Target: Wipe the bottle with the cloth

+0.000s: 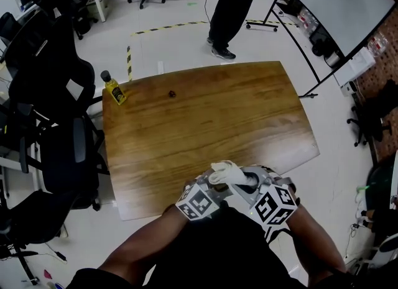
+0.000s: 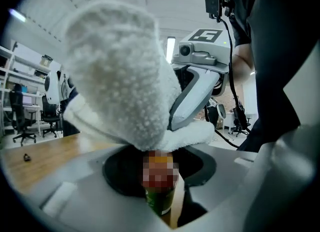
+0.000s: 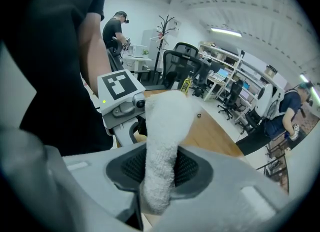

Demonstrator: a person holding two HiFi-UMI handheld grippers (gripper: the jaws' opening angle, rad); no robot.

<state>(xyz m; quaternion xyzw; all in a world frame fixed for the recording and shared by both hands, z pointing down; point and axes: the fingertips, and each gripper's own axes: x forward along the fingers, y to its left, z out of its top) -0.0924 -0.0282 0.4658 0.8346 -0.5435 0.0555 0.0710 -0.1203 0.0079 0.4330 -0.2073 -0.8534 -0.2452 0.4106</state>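
White cloth [image 3: 167, 121] (in right claw [image 3: 159, 176]) overhangs bottle [image 2: 161, 198].

Wooden table [image 1: 205, 120], small dark object [image 1: 172, 94] near its far edge, black office chairs [image 1: 59, 157] at left — standing person [image 1: 231, 8] beyond

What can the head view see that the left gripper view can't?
Only the head view: the whole wooden table and a yellow bottle at its far left corner. Only the left gripper view: a green-labelled bottle pinched between the jaws, right under the white cloth. Both: that cloth, held by the right gripper.
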